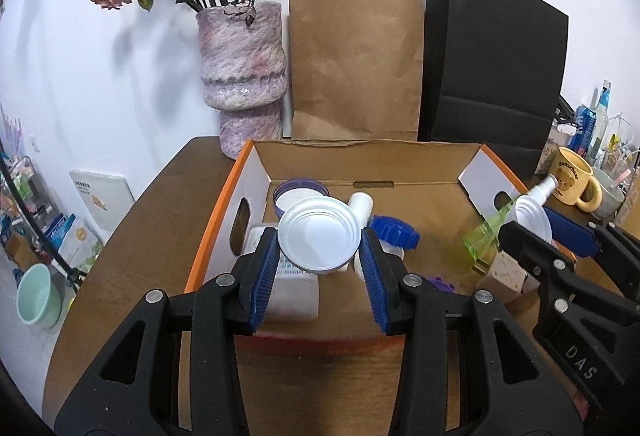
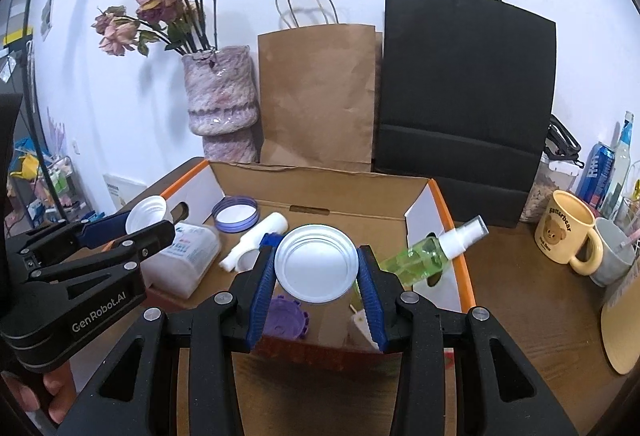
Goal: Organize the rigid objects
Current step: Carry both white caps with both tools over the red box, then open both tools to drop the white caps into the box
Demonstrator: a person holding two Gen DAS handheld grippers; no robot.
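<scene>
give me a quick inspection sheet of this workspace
surface: brown wooden table, cardboard box open on it
job's things: in the box a purple-rimmed lid, white tube, white tub, blue toothed part, purple toothed part; green spray bottle tilted over the box's right wall
clutter: yellow mug, grey cup, blue can
grippers: left tongs and right tongs each grip a white lid
cables: nothing seen
surroundings: vase of dried roses, brown paper bag, black paper bag, white wall

Black tool (image 1: 320, 260) frames, ribbed blue pads (image 1: 264, 276), silver screws
</scene>
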